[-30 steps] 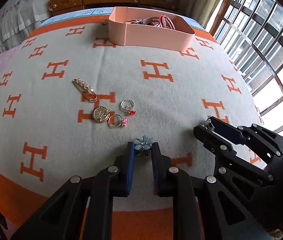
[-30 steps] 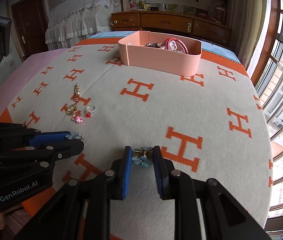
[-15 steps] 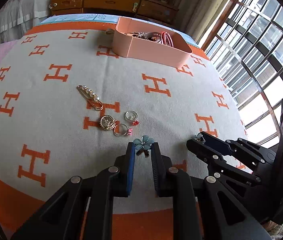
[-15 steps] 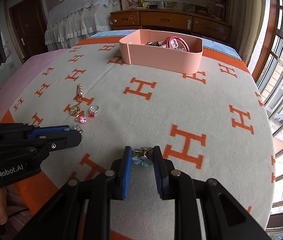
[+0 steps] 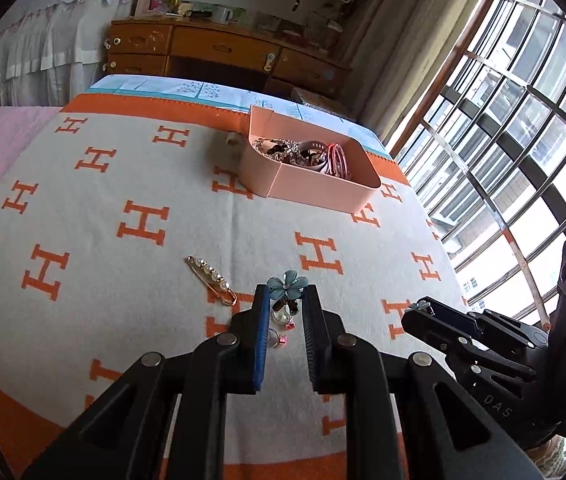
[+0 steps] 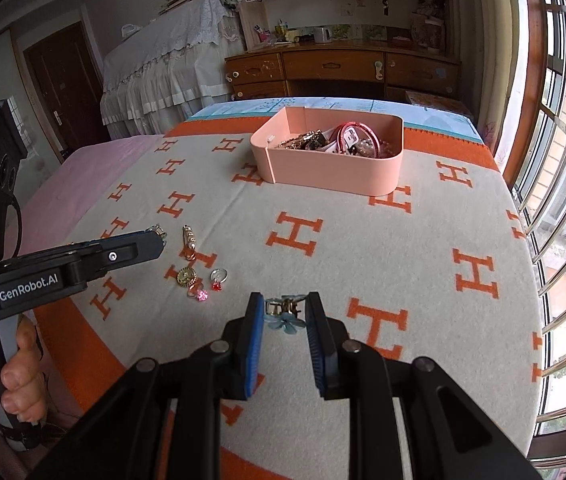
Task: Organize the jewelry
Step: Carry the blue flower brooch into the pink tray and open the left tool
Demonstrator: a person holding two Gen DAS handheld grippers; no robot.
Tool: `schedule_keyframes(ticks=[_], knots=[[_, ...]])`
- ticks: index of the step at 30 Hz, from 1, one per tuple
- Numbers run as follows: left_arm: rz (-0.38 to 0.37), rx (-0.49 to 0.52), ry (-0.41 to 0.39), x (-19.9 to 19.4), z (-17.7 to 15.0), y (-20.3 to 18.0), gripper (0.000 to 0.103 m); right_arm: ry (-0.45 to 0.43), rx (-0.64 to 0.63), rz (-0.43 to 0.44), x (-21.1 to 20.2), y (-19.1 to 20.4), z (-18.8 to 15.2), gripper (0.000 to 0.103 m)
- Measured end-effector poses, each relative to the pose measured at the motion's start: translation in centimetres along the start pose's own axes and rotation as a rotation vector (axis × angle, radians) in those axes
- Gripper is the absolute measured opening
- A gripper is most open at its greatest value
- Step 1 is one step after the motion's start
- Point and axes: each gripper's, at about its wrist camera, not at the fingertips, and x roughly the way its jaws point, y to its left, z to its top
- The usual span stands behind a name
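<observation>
1. Blue flower hair clip [image 5: 287, 285]: pinched at the tips of the left gripper [image 5: 286, 300], petals up, raised above the blanket near the middle of the bed.
2. Second blue flower clip [image 6: 286, 314]: pinched between the blue pads of the right gripper [image 6: 285, 312], petals toward the camera, metal clasp on the far side.
3. Left gripper jaws: clenched on the first clip. Right gripper jaws: clenched on the second clip. In the left wrist view, right gripper at near right; in the right wrist view, left gripper at near left, handle in a bare hand [image 6: 11, 380].
4. Pearl safety-pin brooch [image 5: 211, 279]: flat on the blanket, just left of the left gripper's tips, slanted.
5. Gold round pendant [image 6: 187, 276]: on the blanket, just near of the brooch.
6. Ring with red stone [image 6: 218, 278]: just right of the pendant.
7. Ring with pink stone [image 6: 199, 294]: touching or almost touching the pendant on its near side; cannot tell which.
8. Pink box [image 6: 335, 172]: open-topped, far centre of the bed, well apart from the loose pieces; holds a heap of jewellery incl. red-pink bangles [image 6: 357, 140].
9. Blanket [image 6: 363, 248]: cream with orange H pattern and orange border, spread on the bed.
10. Wooden dresser [image 6: 343, 70]: beyond the far end of the bed.
11. Barred window [image 6: 563, 200]: at the right.
</observation>
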Motion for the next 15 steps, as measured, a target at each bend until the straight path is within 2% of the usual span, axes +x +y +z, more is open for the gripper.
schedule_keyframes(ticks=[5, 7, 11, 15], knots=[[0.017, 0.062, -0.042, -0.5, 4.2, -1.0, 0.014, -0.033, 0.022, 0.003, -0.9, -1.1, 3.3, 0.021], [0.021, 0.091, -0.059, -0.6, 6.5, -1.7, 0.014, -0.061, 0.040, 0.001, -1.4, -1.8, 5.2, 0.021], [-0.013, 0.124, -0.070, -0.2, 11.3, -2.9, 0.014, -0.133, 0.070, -0.056, -2.5, -3.2, 9.7, 0.021], [-0.015, 0.159, -0.078, 1.5, 15.1, -4.2, 0.014, -0.164, 0.146, -0.065, -2.3, -5.4, 13.9, 0.021]])
